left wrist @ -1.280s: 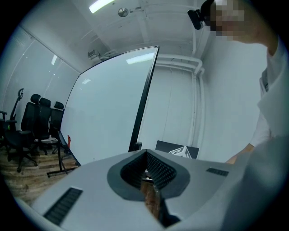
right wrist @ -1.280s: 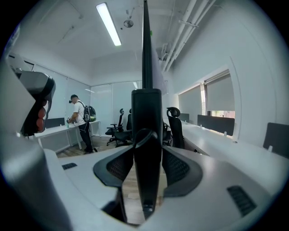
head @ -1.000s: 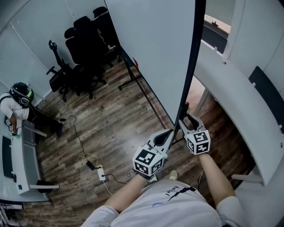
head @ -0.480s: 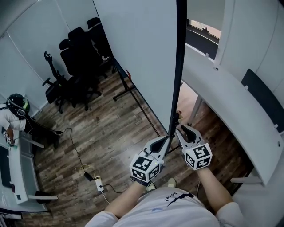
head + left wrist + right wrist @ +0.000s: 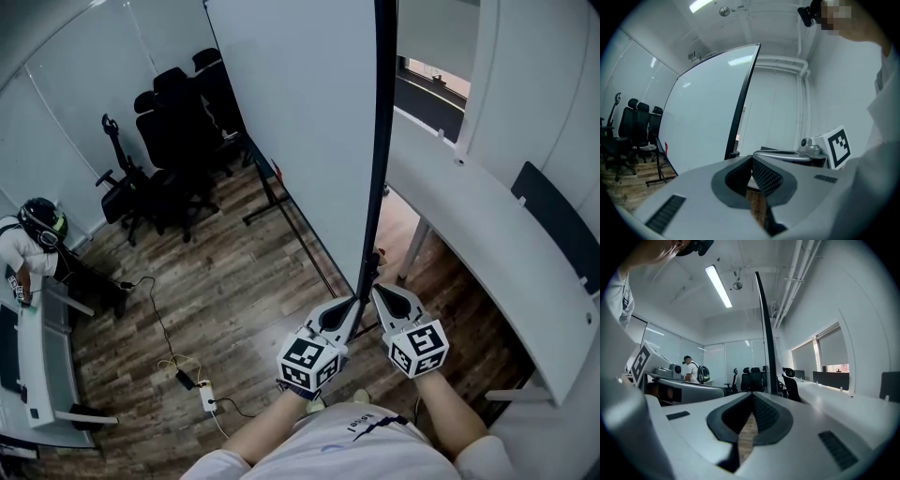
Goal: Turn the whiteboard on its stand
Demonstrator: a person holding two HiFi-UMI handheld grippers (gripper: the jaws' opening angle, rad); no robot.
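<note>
Whiteboard stands upright on wood floor, edge-on to the person, with black chairs on its left and a curved white desk on its right. Left gripper and right gripper sit just below its near black edge, one on each side. Both have fingers pressed together, nothing between.

Left gripper: pale grey shell, dark ribbed pads on the jaws, white cube with black square markers.
Right gripper: same grey build, same kind of cube.
Shirt: white, short-sleeved; small dark print, seemingly letters, too small to read.
Head camera: black.
</note>
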